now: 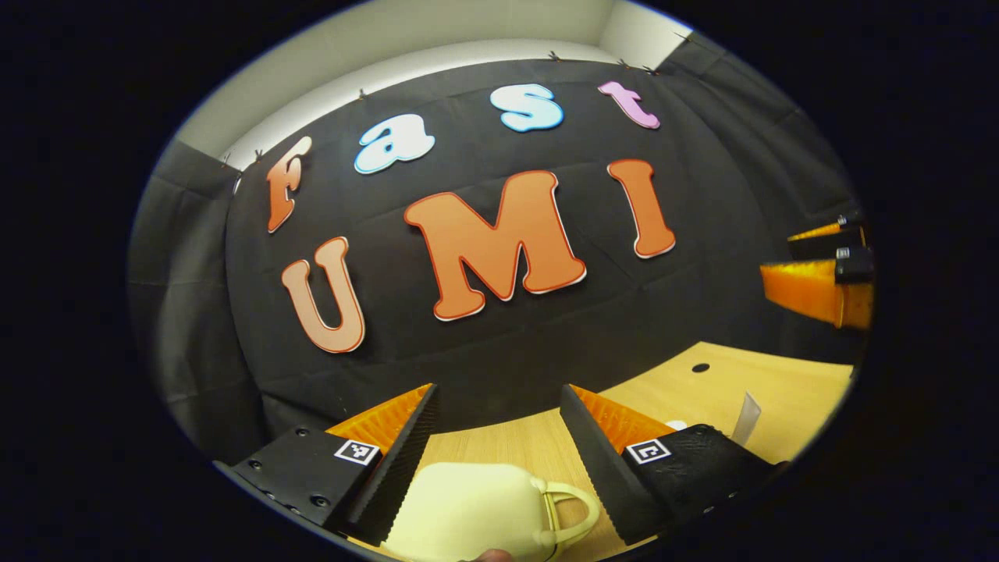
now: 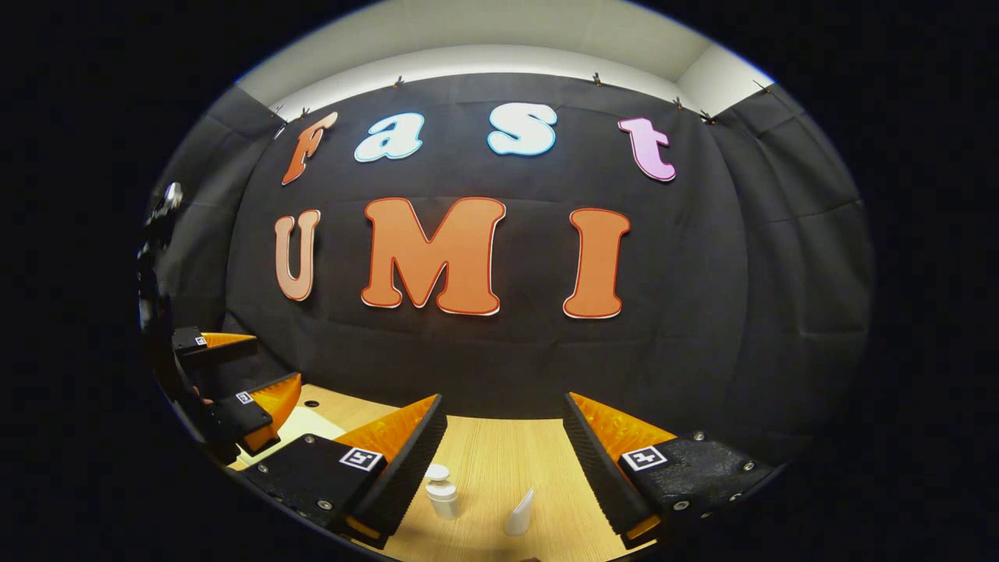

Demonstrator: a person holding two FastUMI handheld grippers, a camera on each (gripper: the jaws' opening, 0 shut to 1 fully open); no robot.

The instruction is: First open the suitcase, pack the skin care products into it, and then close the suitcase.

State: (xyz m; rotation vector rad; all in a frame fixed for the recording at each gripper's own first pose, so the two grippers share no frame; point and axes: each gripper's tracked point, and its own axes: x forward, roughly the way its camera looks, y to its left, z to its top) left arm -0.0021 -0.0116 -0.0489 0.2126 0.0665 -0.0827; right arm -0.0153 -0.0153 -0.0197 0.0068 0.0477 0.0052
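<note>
Starting with the suitcase [image 1: 476, 511] still zipped on the desk [image 2: 499, 460] under your left tongs [image 1: 499, 437], both tongs gaping empty, go for the zipper pull; bottle [image 2: 442, 490] waits near right tongs [image 2: 503, 453].

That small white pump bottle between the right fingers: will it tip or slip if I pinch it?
The pump bottle stands upright and narrow on the wooden table, so a nudge would probably topple it. It looks like smooth plastic, likely light and somewhat slippery. Its pump head looks narrower, so gripping the body seems safer.
</note>
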